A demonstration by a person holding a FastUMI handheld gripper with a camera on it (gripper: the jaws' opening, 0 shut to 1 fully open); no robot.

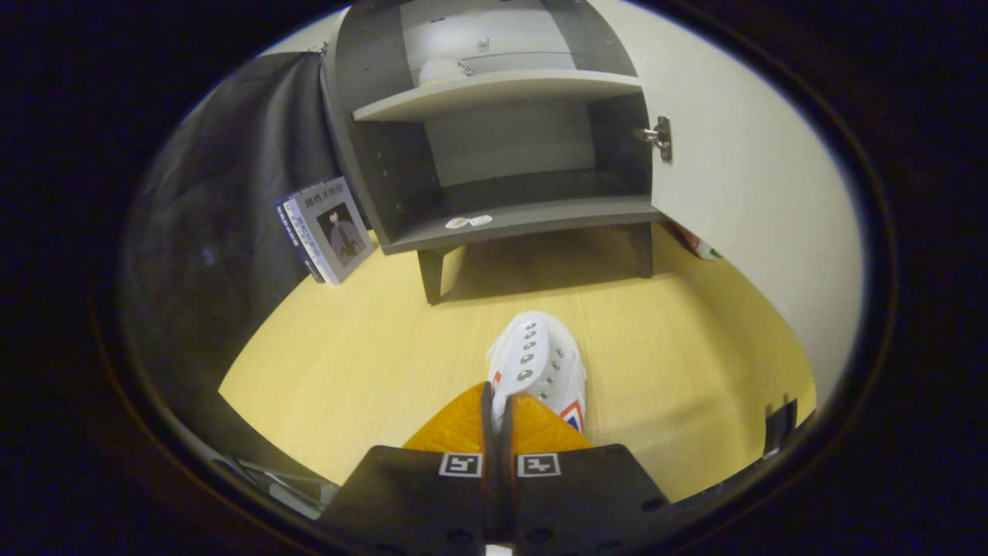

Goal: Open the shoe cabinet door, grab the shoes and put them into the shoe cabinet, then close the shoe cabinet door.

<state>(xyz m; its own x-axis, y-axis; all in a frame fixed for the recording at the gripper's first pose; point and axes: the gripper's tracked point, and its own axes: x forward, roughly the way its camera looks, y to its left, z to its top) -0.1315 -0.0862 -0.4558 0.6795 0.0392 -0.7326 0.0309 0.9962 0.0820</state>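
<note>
One shoe cabinet [494, 154] stands with its door [741, 177] open and two shelves; a second white shoe [444, 69] lies on the upper one. In front of the cabinet, the gripper [498, 409] pinches one white shoe [538, 363], fingers nearly together on its heel edge, eyelets pointing cabinetward.

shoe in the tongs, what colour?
White shoe, red and blue side accents, pinched in the tongs; gripper view.

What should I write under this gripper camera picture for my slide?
Gripper shut on a white shoe, heading to the open shoe cabinet, another shoe on its shelf.
</note>
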